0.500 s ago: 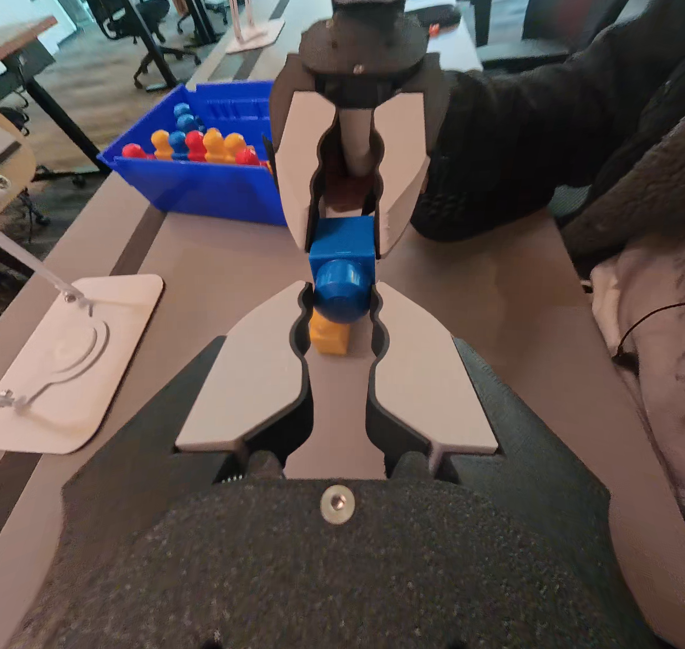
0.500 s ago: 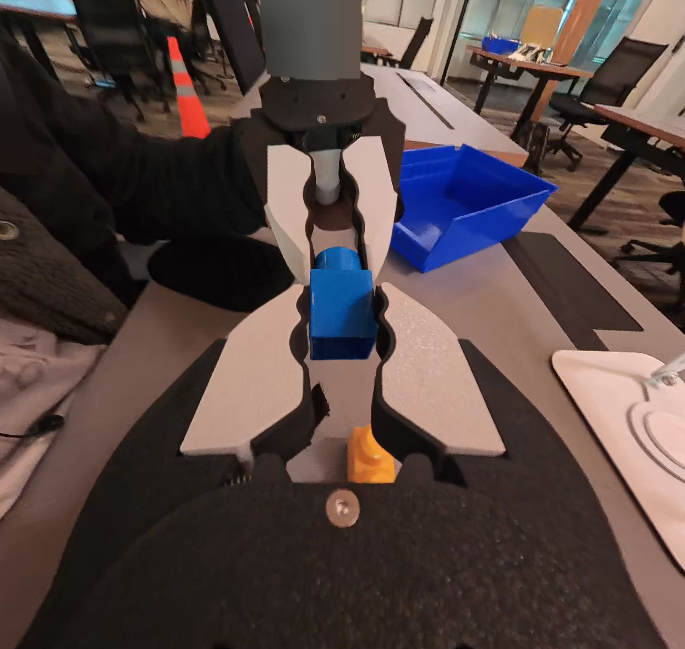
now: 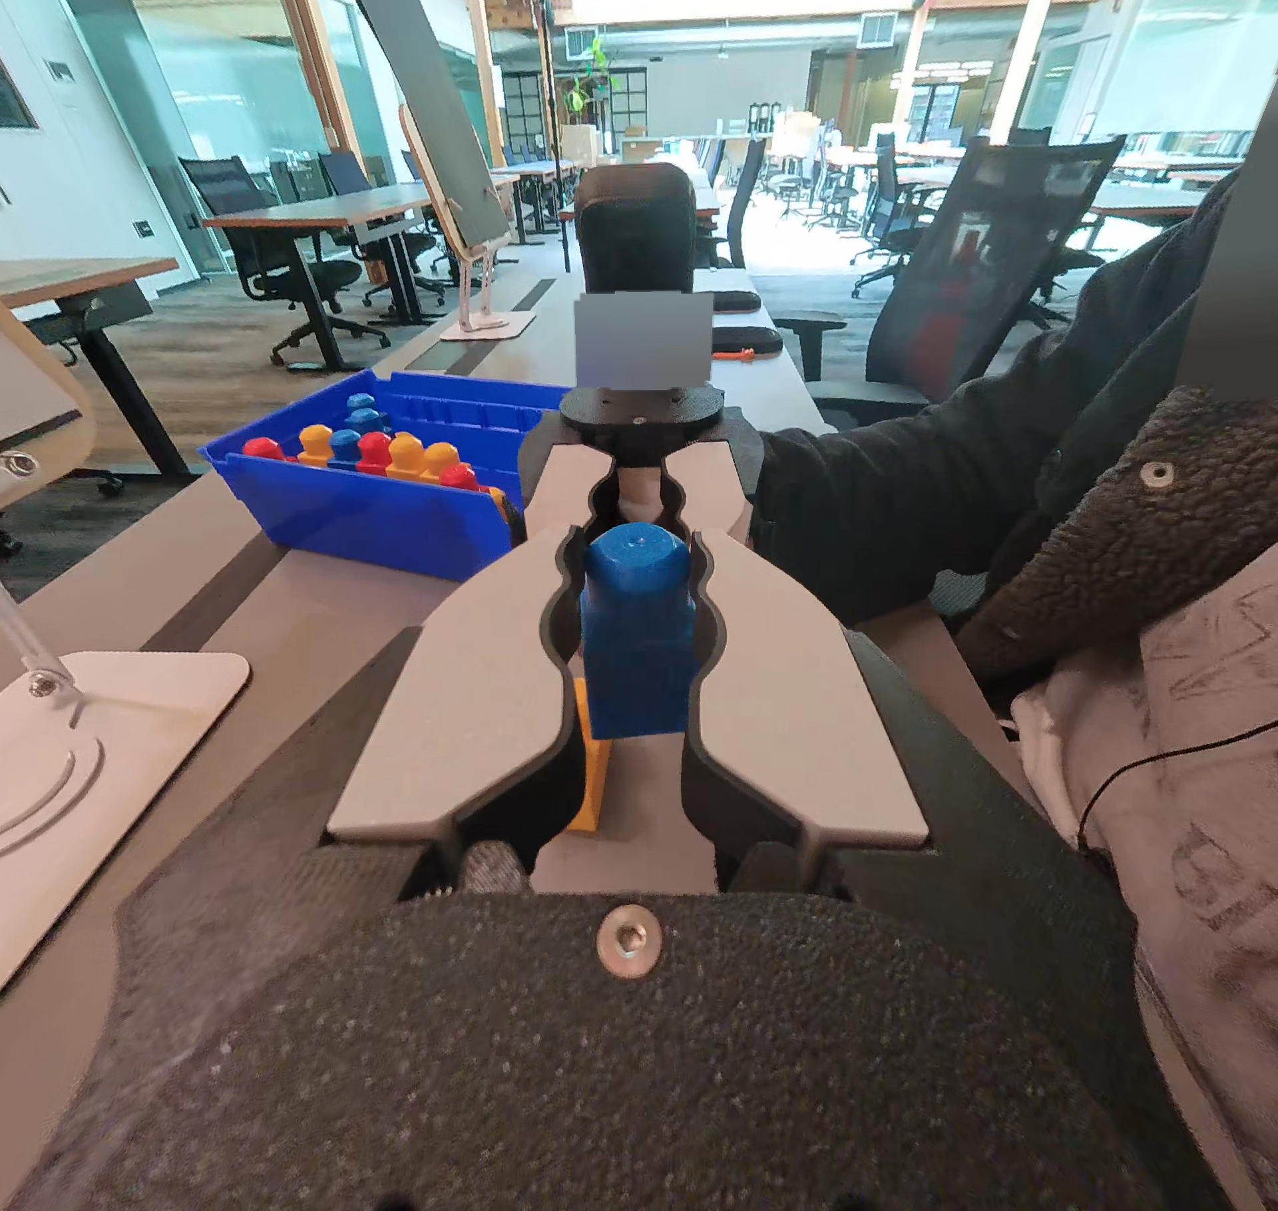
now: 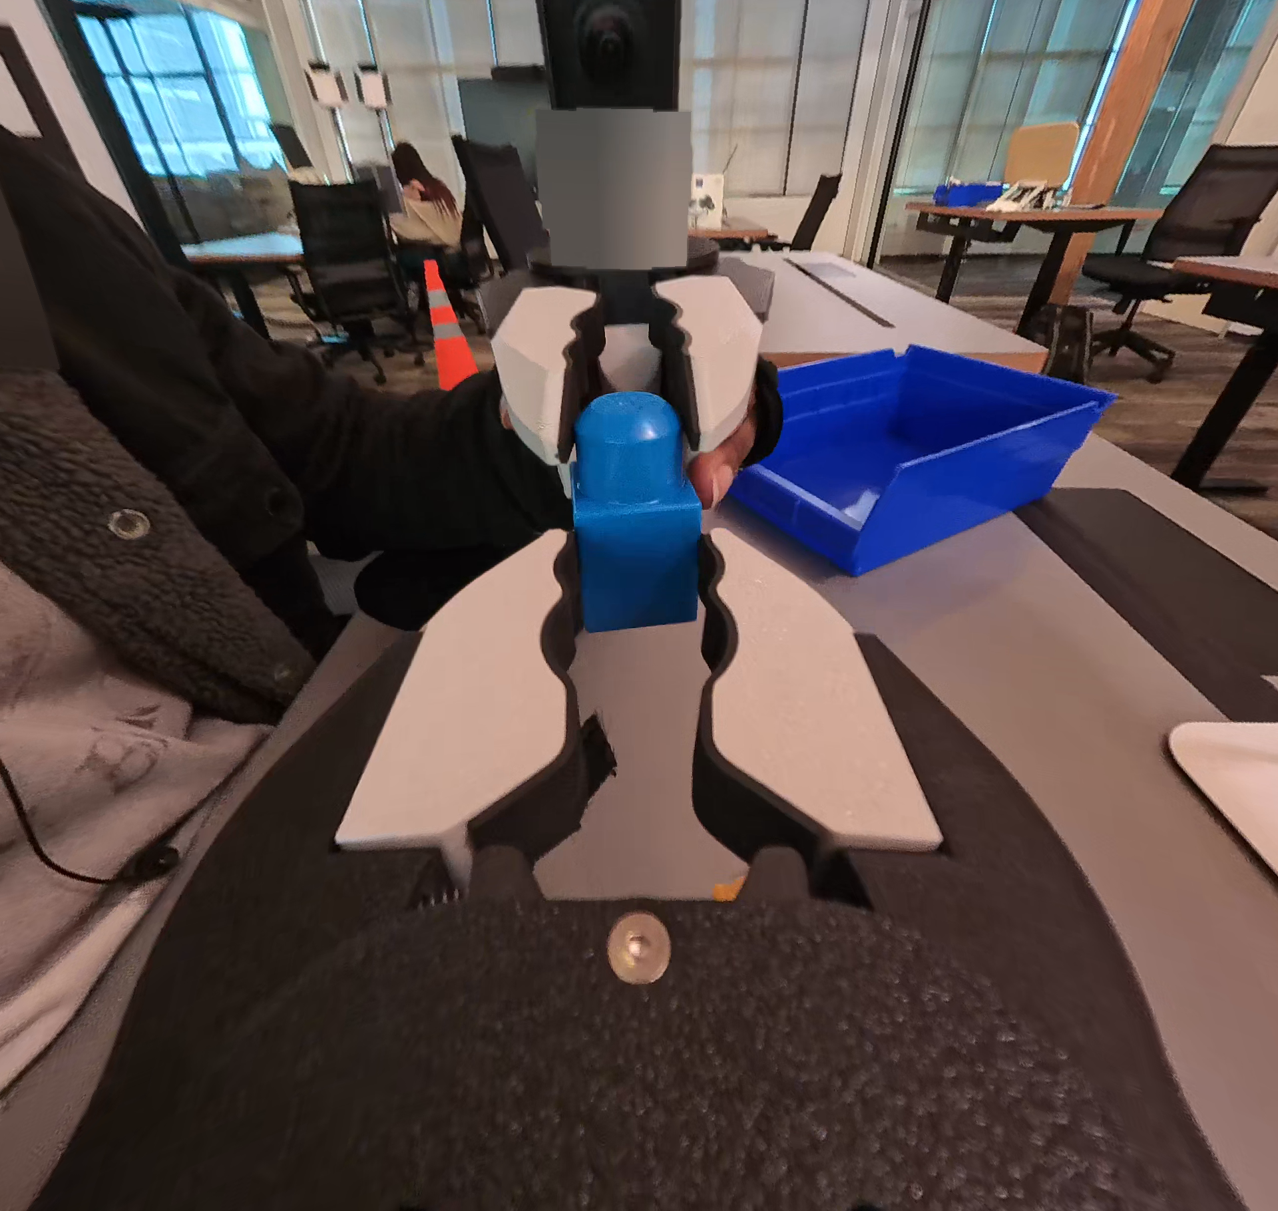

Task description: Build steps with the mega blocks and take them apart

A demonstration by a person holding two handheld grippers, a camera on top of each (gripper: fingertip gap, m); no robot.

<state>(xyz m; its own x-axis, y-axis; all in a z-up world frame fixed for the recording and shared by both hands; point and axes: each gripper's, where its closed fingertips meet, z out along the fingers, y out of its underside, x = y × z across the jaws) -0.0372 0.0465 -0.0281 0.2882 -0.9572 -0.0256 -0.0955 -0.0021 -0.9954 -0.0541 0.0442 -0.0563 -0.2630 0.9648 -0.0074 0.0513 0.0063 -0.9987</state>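
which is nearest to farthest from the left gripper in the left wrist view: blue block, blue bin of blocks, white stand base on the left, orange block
1. blue block, between the left gripper fingers.
2. orange block, just below the blue block, toward the left finger.
3. white stand base and blue bin: base off to the left, bin ahead-left; too close to rank.

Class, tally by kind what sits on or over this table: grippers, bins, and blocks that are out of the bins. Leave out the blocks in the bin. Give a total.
Grippers: 2 (left gripper, right gripper)
Blue bins: 2 (bin with blocks, second bin)
Loose blocks: 2 (blue block, orange block)
Total: 6
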